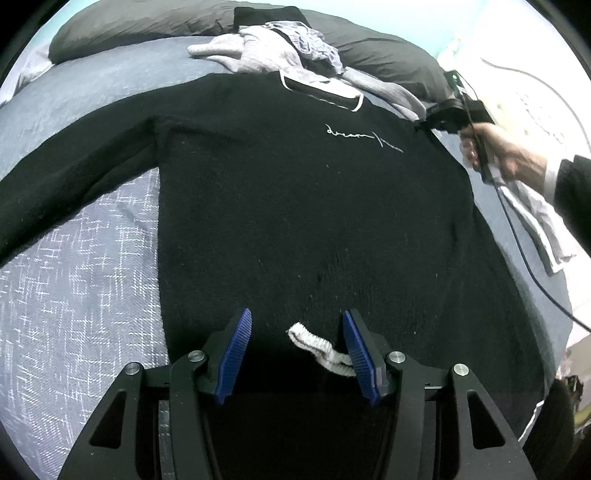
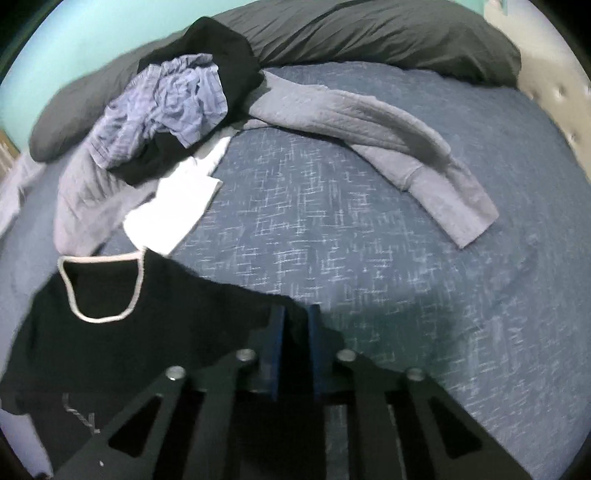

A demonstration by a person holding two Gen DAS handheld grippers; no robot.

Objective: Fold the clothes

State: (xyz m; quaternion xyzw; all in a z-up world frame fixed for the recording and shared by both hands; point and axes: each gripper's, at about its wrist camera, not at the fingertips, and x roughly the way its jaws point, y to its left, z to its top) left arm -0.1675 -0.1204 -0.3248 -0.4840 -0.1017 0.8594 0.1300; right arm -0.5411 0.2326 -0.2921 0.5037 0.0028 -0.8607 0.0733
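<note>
A black sweater (image 1: 314, 206) with a white-trimmed collar (image 1: 317, 94) and white script on the chest lies face up, spread flat on the bed. My left gripper (image 1: 295, 314) hovers over its hem, open, with the blue pads (image 1: 240, 350) wide apart. A white cord (image 1: 317, 349) lies on the fabric between them, against the right pad. A hand holds my right gripper (image 1: 432, 120) at the sweater's right shoulder. In the right wrist view that gripper (image 2: 296, 310) is shut on a fold of the black sweater (image 2: 147, 332) beside the collar (image 2: 99, 288).
A heap of clothes lies beyond the collar: a grey sweatshirt (image 2: 369, 122), blue checked shorts (image 2: 166, 99), a black garment (image 2: 229, 55) and a white cloth (image 2: 173, 210). Dark grey pillows (image 2: 369, 33) line the head of the blue patterned bedspread (image 2: 351, 229). A cable (image 1: 524, 258) trails from the right gripper.
</note>
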